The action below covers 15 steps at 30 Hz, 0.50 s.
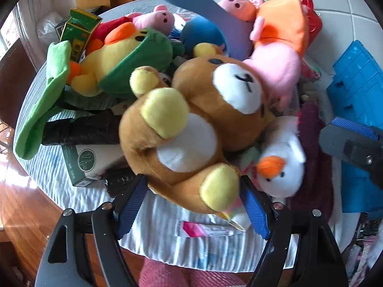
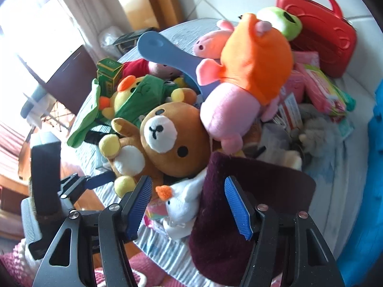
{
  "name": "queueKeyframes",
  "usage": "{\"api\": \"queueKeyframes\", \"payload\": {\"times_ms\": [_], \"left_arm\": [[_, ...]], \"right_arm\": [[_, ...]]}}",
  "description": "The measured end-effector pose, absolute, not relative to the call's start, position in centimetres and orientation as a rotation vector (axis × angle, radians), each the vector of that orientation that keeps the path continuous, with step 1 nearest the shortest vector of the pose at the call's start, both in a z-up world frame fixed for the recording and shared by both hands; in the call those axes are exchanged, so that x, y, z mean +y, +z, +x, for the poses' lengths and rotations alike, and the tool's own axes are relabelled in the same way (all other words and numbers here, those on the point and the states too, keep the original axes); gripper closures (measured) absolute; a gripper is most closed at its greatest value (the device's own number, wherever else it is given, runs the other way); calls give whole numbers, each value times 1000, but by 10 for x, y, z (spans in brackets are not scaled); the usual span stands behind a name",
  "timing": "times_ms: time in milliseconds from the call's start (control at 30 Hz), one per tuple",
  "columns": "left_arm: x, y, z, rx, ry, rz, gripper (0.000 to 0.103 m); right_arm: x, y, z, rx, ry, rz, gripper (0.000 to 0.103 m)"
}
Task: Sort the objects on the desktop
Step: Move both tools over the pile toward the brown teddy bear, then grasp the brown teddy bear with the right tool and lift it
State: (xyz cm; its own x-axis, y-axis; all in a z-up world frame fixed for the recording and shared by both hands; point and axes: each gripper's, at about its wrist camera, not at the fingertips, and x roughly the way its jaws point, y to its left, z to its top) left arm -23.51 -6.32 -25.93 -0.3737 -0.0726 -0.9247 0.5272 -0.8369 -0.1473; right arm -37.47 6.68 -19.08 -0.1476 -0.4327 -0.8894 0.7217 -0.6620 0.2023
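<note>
Left claw (image 1: pixel 192 203) wide, straddling bear (image 1: pixel 191 124) foot, pads apart from it. Right claw (image 2: pixel 189 205) half-open around duck (image 2: pixel 182 203). Green box (image 1: pixel 81 165) at 9 o'clock: print unreadable.

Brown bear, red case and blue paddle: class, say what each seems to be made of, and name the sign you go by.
Brown bear: soft plush fabric, going by its fuzzy matte pile. Red case: probably hard moulded plastic, being glossy with raised ridges. Blue paddle: likely smooth plastic with an even matte sheen; rubber can't be ruled out.
</note>
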Motion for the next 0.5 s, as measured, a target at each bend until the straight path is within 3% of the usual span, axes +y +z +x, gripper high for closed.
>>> {"api": "queueKeyframes", "payload": {"times_ms": [133, 233, 300, 500], "left_arm": [[-81, -253, -225, 506, -2225, 1453, 24], [-101, -249, -218, 437, -2158, 1412, 24], [-109, -254, -215, 484, -2142, 1418, 24], [-97, -262, -223, 613, -2195, 1410, 24]], "right_arm": [[54, -202, -379, 347, -1838, 1354, 23], [39, -211, -380, 347, -1797, 1361, 18], [27, -217, -381, 335, -1772, 1360, 11], [4, -236, -383, 359, -1757, 1388, 3]]}}
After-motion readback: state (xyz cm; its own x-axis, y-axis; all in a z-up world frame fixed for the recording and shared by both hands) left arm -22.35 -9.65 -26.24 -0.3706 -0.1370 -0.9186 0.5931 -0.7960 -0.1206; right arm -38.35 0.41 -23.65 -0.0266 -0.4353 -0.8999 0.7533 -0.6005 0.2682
